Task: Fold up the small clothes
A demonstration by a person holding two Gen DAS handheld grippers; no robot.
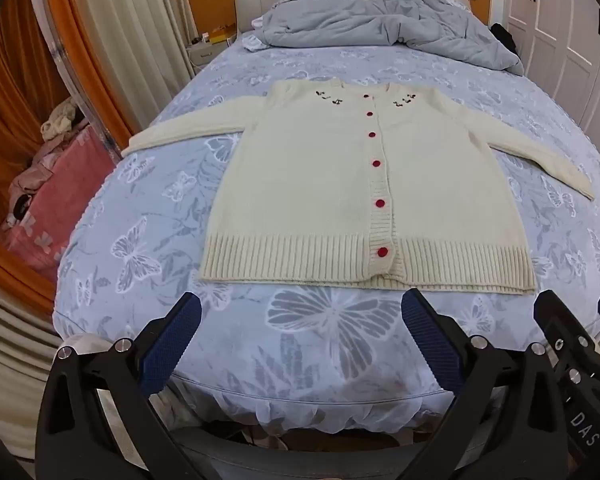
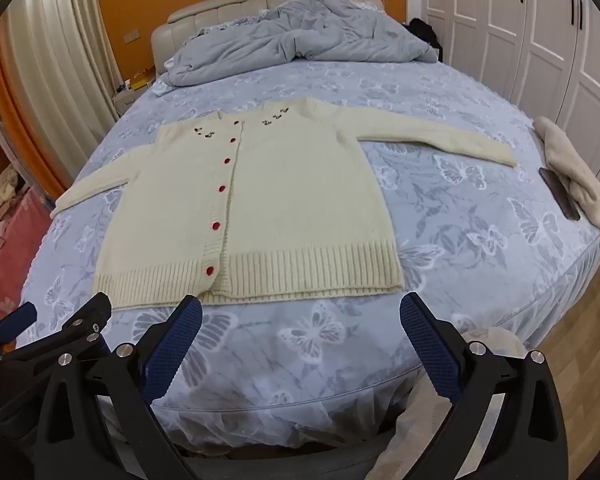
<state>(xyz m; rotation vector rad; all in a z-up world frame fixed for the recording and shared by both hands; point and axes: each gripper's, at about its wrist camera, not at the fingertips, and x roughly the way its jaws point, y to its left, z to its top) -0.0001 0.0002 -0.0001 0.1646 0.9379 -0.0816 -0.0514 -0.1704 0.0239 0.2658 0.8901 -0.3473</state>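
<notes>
Left tool (image 1: pixel 300 312) spread wide, holding nothing, hovering over near edge of bed (image 1: pixel 308 344); right tool (image 2: pixel 300 312) likewise wide open and empty, just beside it at same edge. Cream cardigan (image 1: pixel 340 184) laid flat face up on butterfly-print sheet, buttoned with red buttons (image 1: pixel 376 163), both sleeves spread out to sides, ribbed hem nearest tools; hem just beyond fingertips, not touching. Grey duvet (image 1: pixel 380 20) bunched up at headboard end, well apart from cardigan. Beige cloth (image 2: pixel 572 168) lying at right edge of bed, partly over dark flat object (image 2: pixel 560 196); cannot tell what that is. White wardrobe doors (image 2: pixel 540 20) along right side; curtains (image 2: pixel 52 60) on left.
</notes>
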